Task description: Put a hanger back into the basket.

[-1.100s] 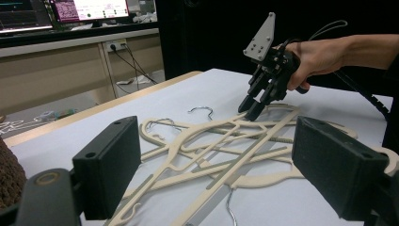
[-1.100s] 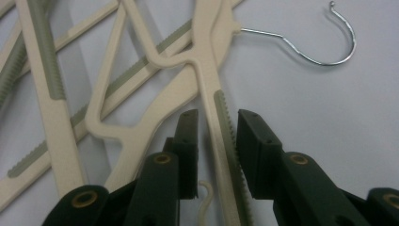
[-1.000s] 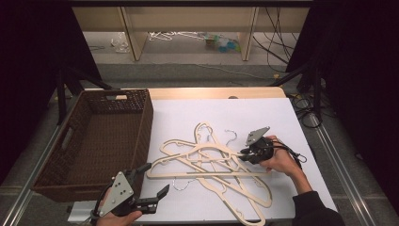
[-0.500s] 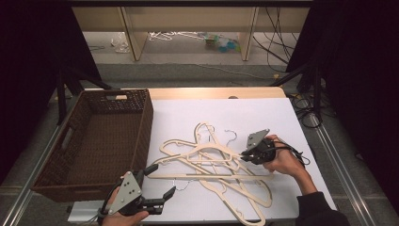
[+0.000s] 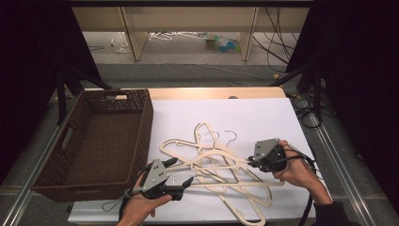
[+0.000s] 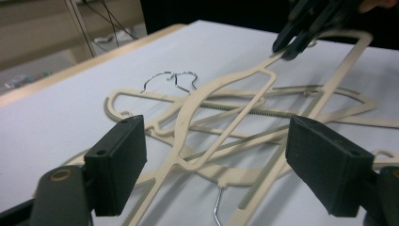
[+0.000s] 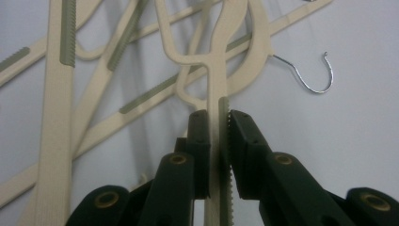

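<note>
- Since a second ago, the left gripper point(image 5: 181, 175) has slid from the table's near edge toward the pile of hangers point(image 5: 214, 165) beside the wicker basket point(image 5: 101, 146); its jaws have just narrowed slightly yet stand spread, nothing between them.
- Right gripper point(image 5: 249, 161), lifted a little, pinches one cream hanger point(image 7: 217, 89) by its ribbed arm, jaws pressed onto it.
- Step in hand, I judge: pulling one hanger free of the tangle.
- Next move likely calls for the left jaws to steady the pile while the right lifts toward the basket.
</note>
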A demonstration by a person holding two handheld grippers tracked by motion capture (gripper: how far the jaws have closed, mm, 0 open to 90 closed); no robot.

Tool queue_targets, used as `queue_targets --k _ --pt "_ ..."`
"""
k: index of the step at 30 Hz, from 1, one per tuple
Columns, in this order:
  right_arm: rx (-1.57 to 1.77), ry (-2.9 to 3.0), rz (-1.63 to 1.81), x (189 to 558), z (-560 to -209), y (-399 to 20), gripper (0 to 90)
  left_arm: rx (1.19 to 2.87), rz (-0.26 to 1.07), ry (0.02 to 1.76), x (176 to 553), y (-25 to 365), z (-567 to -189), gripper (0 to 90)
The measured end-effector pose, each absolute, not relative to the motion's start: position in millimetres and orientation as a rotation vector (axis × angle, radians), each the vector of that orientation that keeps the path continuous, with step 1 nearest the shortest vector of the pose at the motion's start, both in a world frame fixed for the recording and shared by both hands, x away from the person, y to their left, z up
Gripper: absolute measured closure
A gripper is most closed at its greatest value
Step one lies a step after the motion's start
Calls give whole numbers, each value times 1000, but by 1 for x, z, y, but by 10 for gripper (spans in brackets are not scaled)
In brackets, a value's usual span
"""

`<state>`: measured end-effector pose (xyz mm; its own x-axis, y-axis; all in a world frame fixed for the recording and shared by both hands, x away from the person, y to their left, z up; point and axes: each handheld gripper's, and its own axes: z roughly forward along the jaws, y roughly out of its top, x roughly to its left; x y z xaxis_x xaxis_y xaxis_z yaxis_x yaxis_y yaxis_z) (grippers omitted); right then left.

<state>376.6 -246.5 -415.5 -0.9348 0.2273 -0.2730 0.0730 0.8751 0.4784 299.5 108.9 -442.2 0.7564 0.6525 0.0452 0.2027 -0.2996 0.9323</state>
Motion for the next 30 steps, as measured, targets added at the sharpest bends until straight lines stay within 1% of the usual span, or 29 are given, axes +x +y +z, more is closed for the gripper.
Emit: queue_targets --k 1,3,4,6,7,8,9,11,12,19,23,24,27,28,30 --pt "222 2721 676 375 -415 -247 794 1903 489 677 308 102 -445 219" --pt "225 2726 672 372 -415 -247 794 1916 474 690 313 98 -447 227" --pt "222 2732 664 368 -415 -249 794 1934 459 705 319 93 -450 255" --pt "222 2735 663 367 -415 -249 795 1981 431 712 330 86 -453 254" --pt "230 2736 663 365 -415 -250 795 2009 444 704 337 82 -455 258" --pt "226 2734 666 364 -415 -250 795 2011 430 721 341 77 -458 273" --pt "217 2731 662 363 -414 -250 794 2031 425 713 346 74 -460 311" --pt "217 2733 661 363 -413 -250 794 2097 460 692 352 69 -462 310" --pt "223 2731 664 362 -412 -249 794 2116 454 696 357 64 -465 310" --pt "207 2730 665 361 -411 -248 794 2156 441 695 370 52 -472 323" --pt "204 2732 670 360 -410 -247 794 2173 399 711 375 48 -474 353" --pt "197 2730 670 360 -410 -247 794 2180 390 708 377 47 -475 365" --pt "192 2732 672 360 -410 -245 794 2203 374 704 380 46 -476 441" --pt "192 2734 674 360 -410 -245 794 2217 381 695 380 44 -476 441" --pt "182 2731 675 360 -409 -244 794 2232 368 686 381 43 -477 477"
